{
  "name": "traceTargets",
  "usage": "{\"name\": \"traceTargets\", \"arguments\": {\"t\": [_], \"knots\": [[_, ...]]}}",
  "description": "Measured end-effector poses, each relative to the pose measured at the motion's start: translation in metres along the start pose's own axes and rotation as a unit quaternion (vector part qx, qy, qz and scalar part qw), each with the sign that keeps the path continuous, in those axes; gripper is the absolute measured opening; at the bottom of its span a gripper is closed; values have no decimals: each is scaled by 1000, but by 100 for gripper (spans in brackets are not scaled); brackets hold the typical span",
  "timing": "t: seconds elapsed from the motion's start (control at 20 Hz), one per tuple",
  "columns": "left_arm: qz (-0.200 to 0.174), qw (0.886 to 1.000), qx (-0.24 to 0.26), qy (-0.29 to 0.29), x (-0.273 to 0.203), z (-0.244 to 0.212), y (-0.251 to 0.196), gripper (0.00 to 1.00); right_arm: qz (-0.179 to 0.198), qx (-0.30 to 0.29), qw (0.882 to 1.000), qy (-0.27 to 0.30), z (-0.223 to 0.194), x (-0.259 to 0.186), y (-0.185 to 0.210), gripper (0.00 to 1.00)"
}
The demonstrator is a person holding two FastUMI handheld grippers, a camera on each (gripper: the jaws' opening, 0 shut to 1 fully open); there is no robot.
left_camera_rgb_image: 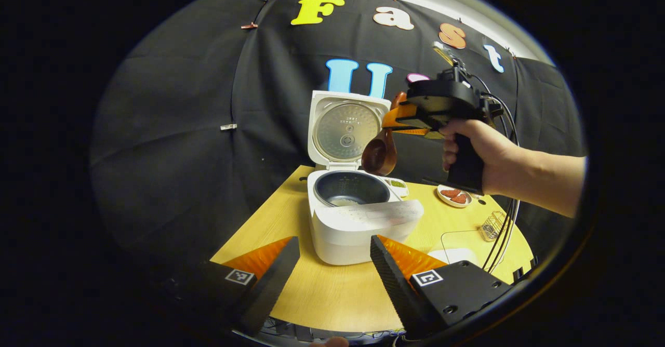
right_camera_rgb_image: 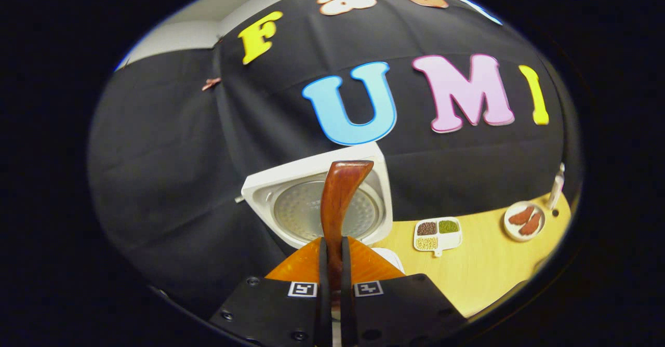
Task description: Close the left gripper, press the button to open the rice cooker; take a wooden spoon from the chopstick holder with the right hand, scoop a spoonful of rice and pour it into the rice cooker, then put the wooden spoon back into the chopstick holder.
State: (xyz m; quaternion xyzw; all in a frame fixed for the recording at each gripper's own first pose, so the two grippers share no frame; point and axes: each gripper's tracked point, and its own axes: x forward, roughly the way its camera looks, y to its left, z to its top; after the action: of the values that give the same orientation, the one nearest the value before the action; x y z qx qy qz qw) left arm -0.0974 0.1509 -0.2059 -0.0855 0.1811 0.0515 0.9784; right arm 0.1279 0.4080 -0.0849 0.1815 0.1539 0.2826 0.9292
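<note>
Right tongs clamp the wooden spoon above the rice cooker.

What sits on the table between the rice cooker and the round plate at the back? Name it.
In the right gripper view, a small divided tray of grains sits on the table between the rice cooker and the round plate.
</note>
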Motion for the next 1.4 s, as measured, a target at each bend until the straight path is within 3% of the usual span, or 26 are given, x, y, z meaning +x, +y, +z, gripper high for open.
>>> {"name": "traceTargets", "arguments": {"t": [0.25,0.4,0.85,1.4], "knots": [[-15,1000,-21,3,-3,4,-17,95,3,91,995,-42,47,-41,-33,11],[-14,1000,-7,-7,-5,14,-27,95,5,126,989,-73,72,-73,-67,11],[-18,1000,-6,-11,-6,24,-64,95,-82,146,980,-110,88,-161,-242,11],[7,1000,7,-11,9,34,-104,94,-192,82,974,-92,76,-243,-436,11]]}}
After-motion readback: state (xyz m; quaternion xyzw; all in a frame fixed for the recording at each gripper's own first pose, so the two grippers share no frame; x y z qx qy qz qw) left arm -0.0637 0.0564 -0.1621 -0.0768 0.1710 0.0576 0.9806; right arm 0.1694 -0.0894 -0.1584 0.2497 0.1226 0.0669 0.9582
